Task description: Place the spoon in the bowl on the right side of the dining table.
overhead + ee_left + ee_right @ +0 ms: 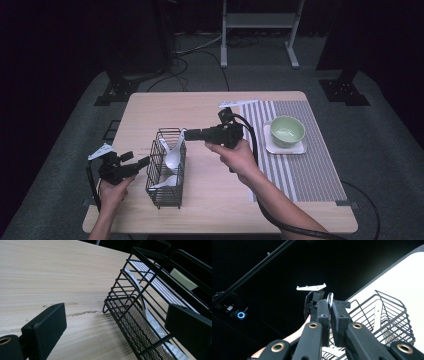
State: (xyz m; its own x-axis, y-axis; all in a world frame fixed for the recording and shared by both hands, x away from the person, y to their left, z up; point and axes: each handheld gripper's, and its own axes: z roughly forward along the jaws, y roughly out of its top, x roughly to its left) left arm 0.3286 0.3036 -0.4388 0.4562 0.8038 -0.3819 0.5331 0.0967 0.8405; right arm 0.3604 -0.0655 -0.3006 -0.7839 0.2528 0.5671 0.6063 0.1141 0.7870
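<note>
A black wire basket [165, 170] stands on the wooden table [150, 110], left of the middle. My right gripper [187, 134] hovers level over its far end, shut on the handle of a white spoon [173, 156] whose bowl hangs inside the basket. In the right gripper view the pads [323, 312] pinch the thin handle [330, 300] above the basket [387, 315]. Two more white spoons [165, 184] lie in the basket. My left gripper [145, 162] is at the basket's left side, open. Its jaws [118, 320] straddle the basket's corner [130, 310], where a spoon [150, 317] leans.
A green bowl [287, 131] sits on a white square dish [300, 148] atop a striped placemat [310, 170] at the right of the table. The table's front edge [220, 230] is near the person's forearms. Dark floor, cables and a stand lie beyond.
</note>
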